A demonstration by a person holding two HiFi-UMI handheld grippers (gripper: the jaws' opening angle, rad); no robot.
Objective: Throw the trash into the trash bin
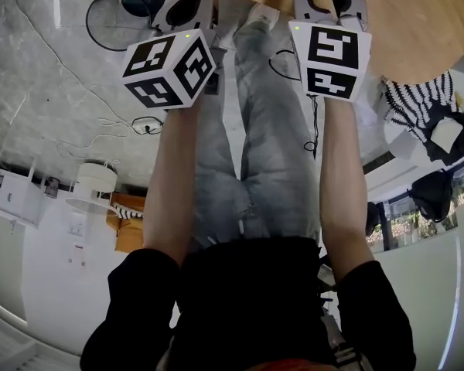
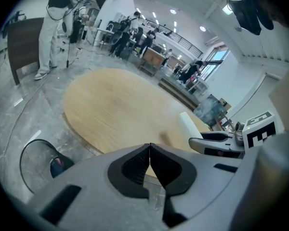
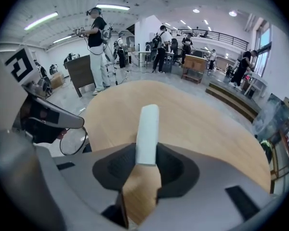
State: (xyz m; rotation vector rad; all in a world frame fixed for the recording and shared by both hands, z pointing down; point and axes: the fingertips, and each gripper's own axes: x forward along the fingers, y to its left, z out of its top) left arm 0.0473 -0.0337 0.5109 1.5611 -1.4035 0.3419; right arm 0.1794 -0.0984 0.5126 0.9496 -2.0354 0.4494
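In the lower half of the head view, a black top and grey trousers are seen, with two bare forearms stretched up the frame on either side of them. Each forearm ends in a cube with square markers, and the grippers lie above the cubes at the top edge.

The left gripper is seen with its fingers closed together, tip against tip, and nothing is held between them. The right gripper is closed on a trash piece, a pale, flat, oblong strip. Its near end is clamped between the two dark pads, and the rest sticks out past the fingertips, clear of the wood below.

Beyond both grippers a round wooden bench is spread across the middle of each gripper view; no things can be made out on its top. The trash bin, dark with a thin wire rim, stands on the grey marbled floor just beside the bench edge, at the lower left of the left gripper view. Something red and blue is seen inside it.

Farther off, several people are seen standing among desks in a bright hall.
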